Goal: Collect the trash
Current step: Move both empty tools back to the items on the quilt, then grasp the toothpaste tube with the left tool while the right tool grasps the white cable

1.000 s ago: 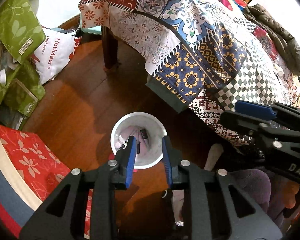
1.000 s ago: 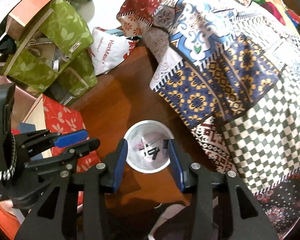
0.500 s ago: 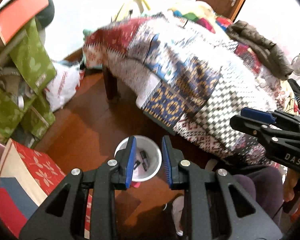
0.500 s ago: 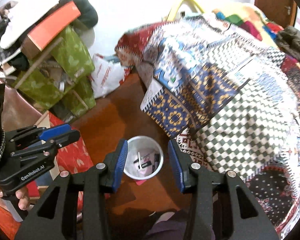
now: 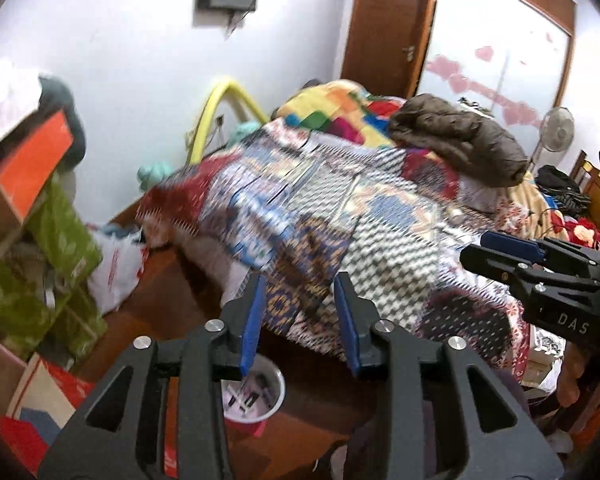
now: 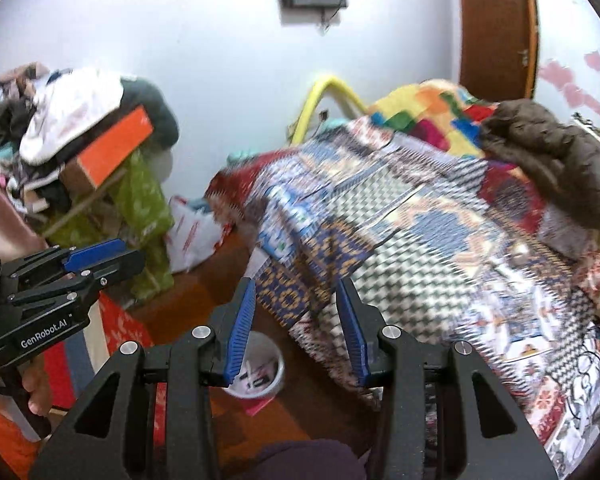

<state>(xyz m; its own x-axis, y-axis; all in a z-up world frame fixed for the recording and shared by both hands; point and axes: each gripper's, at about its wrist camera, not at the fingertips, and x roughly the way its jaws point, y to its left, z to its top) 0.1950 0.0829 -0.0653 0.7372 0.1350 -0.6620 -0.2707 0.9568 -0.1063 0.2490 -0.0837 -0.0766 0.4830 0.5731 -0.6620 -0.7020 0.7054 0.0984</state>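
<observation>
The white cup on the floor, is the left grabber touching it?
Apart. In the right wrist view, the left gripper hangs open up beside the green boxes, with bare floor between it and the white cup of trash.

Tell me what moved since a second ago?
Both views tilted up from the floor: the white round trash bin slid low in view, and the patchwork bed quilt and wall fill it. The left hand-held gripper and right hand-held gripper stayed open and empty.
</observation>
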